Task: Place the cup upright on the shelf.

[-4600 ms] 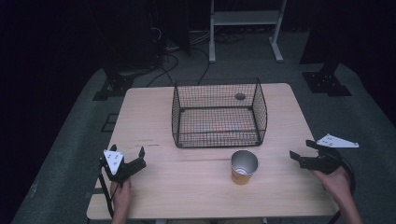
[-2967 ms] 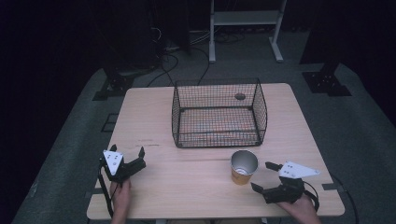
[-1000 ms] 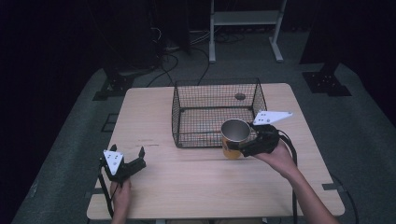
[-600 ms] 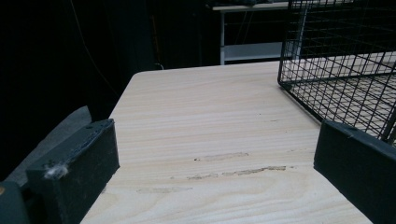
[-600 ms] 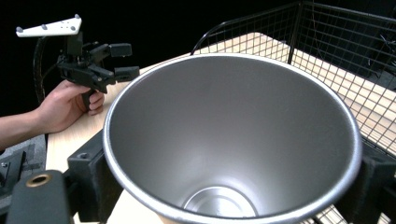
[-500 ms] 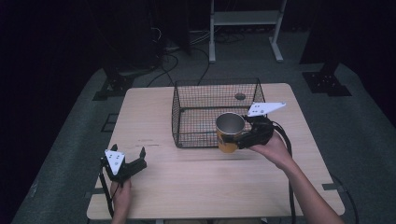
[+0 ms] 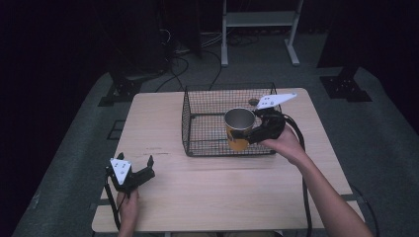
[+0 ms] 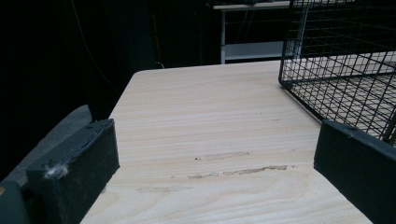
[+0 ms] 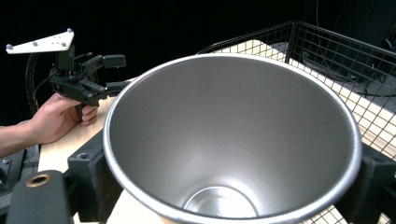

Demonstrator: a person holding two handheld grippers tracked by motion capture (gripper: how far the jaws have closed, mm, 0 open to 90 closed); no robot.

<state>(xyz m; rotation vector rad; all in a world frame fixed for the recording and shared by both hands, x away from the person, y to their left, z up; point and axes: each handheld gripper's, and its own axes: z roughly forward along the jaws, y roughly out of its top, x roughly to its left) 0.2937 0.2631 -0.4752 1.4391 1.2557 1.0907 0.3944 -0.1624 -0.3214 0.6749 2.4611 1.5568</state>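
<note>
A: Right gripper (image 7: pixel 258 129): fingers pinch the steel cup (image 7: pixel 239 129) upright between them, above the wire basket (image 7: pixel 197 133). Why?

B: Likely for lowering in. Left gripper (image 7: pixel 143 170): fingers spread, empty, resting on the table (image 7: pixel 222 187).

The left hand-held gripper (image 7: pixel 142 171) rests low at the person's left, jaws spread wide. The right hand-held gripper (image 7: pixel 253 132) is raised on an outstretched forearm, jaws clamped shut.
</note>
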